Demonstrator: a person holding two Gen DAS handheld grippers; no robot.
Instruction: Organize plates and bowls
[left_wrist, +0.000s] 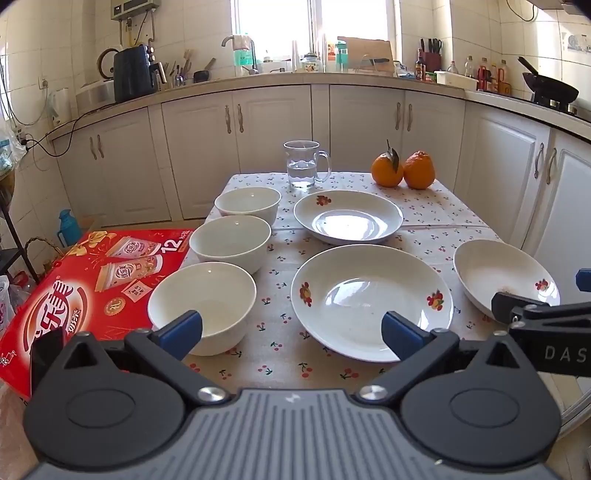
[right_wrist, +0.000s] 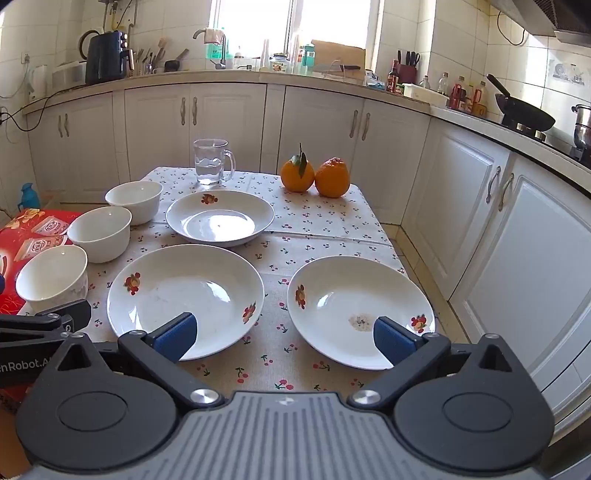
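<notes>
Three white bowls stand in a row along the table's left edge: near bowl, middle bowl, far bowl. Three white plates with fruit prints lie to their right: a far plate, a near centre plate, and a right plate with a small crumb patch. My left gripper hovers open above the near edge, between the near bowl and the centre plate. My right gripper hangs open between the centre and right plates. Neither holds anything.
A glass mug of water and two oranges stand at the table's far end on the cherry-print cloth. A red carton sits left of the table. White cabinets run close on the right.
</notes>
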